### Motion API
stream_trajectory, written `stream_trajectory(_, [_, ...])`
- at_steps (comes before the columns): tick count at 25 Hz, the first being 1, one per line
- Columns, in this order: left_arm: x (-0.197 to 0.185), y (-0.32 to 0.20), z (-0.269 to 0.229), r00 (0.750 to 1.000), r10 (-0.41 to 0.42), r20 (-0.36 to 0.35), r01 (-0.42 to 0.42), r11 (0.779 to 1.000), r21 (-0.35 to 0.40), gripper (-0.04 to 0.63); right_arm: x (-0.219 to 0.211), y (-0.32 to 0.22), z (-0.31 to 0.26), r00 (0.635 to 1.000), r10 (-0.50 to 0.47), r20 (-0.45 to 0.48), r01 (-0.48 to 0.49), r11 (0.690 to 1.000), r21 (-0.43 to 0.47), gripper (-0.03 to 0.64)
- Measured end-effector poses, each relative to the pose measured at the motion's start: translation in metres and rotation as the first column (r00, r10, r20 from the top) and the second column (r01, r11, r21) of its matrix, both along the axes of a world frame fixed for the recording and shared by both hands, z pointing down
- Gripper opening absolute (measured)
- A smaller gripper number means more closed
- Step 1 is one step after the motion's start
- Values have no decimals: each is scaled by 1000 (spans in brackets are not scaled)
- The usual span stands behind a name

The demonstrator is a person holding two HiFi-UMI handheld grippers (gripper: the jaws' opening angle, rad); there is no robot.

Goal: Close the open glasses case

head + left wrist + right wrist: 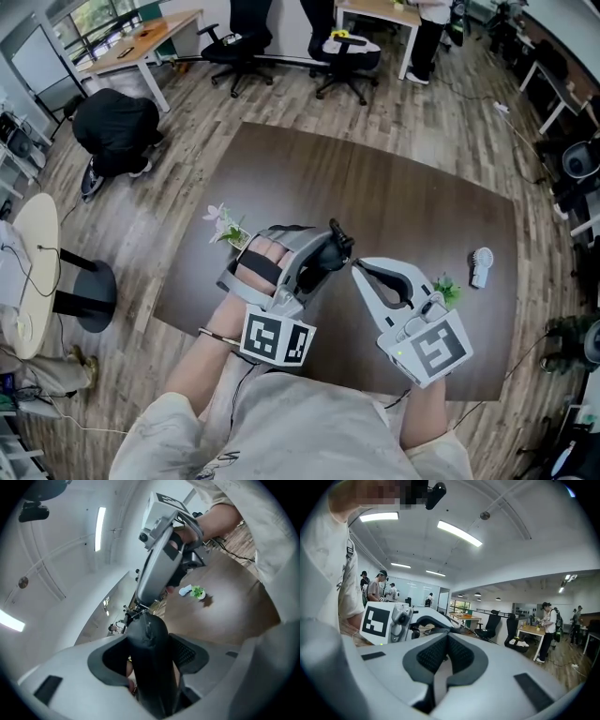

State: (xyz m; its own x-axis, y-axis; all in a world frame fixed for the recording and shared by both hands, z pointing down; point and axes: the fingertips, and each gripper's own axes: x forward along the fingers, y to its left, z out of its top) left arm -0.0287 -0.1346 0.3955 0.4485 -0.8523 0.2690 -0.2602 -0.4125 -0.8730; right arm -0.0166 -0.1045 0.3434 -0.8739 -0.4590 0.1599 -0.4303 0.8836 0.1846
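Jaws of your left gripper (324,257) pinch the dark glasses case (150,663), held up above the near half of the brown table (403,197) (clear of its surface); your right gripper (356,267), pressed together on nothing, hangs above that same half.

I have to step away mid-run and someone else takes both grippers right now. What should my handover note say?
Left gripper: closed on the black, rounded glasses case, holding it in the air above the dark brown table.
Right gripper: jaws shut with nothing between them. Its tip is right by the case's far end; contact is unclear.
Done: the case is picked up and braced in the left gripper.
Left: these views do not show whether the lid is fully shut. Check it, and press it closed with the right gripper if needed.
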Motion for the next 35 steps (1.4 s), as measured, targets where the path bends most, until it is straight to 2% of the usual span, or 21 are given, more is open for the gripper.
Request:
stream_trajectory(1, [1, -1, 1, 1000, 3, 19, -3, 1000, 3, 264, -2, 1, -3, 1000, -9, 13, 9, 1000, 4, 2])
stream_trajectory(3, [5, 0, 3, 998, 19, 56, -19, 1000, 13, 264, -7, 2, -5, 1000, -29, 12, 28, 999, 18, 53])
stream_trajectory(8, [8, 1, 10, 983, 51, 174, -59, 997, 43, 264, -6, 0, 13, 995, -39, -87, 39, 999, 4, 66])
stream_trajectory(10, [6, 0, 16, 969, 52, 241, -68, 996, 57, 264, -8, 0, 21, 992, -32, -120, 31, 999, -11, 58])
stream_trajectory(14, [2, -4, 24, 923, 54, 381, -93, 992, 83, 264, -9, -1, 31, 993, -39, -107, 30, 996, -89, 64])
stream_trajectory(17, [1, -3, 31, 894, 70, 442, -112, 991, 69, 264, -7, -3, 40, 992, -49, -115, 36, 993, -112, 56])
stream_trajectory(19, [0, -1, 34, 900, 87, 427, -117, 992, 44, 264, -8, -1, 41, 993, -72, -97, 59, 989, -132, 31])
stream_trajectory(23, [4, 2, 26, 947, 97, 305, -108, 994, 19, 264, -4, 1, 31, 997, -82, 1, 81, 982, -169, 26])
stream_trajectory(25, [4, 3, 25, 954, 99, 283, -103, 995, -1, 264, 1, 0, 26, 996, -71, 61, 81, 979, -188, 5])
stream_trajectory(30, [5, 2, 21, 964, 106, 242, -105, 994, -17, 264, 8, -3, 23, 987, -49, 154, 83, 972, -220, 3])
stream_trajectory(32, [6, 2, 18, 975, 111, 193, -107, 994, -33, 264, 11, -4, 18, 975, -38, 220, 93, 965, -244, 3])
stream_trajectory(35, [6, 6, 8, 990, 127, 54, -123, 990, -69, 262, 17, -6, 10, 922, -2, 387, 134, 940, -314, 1])
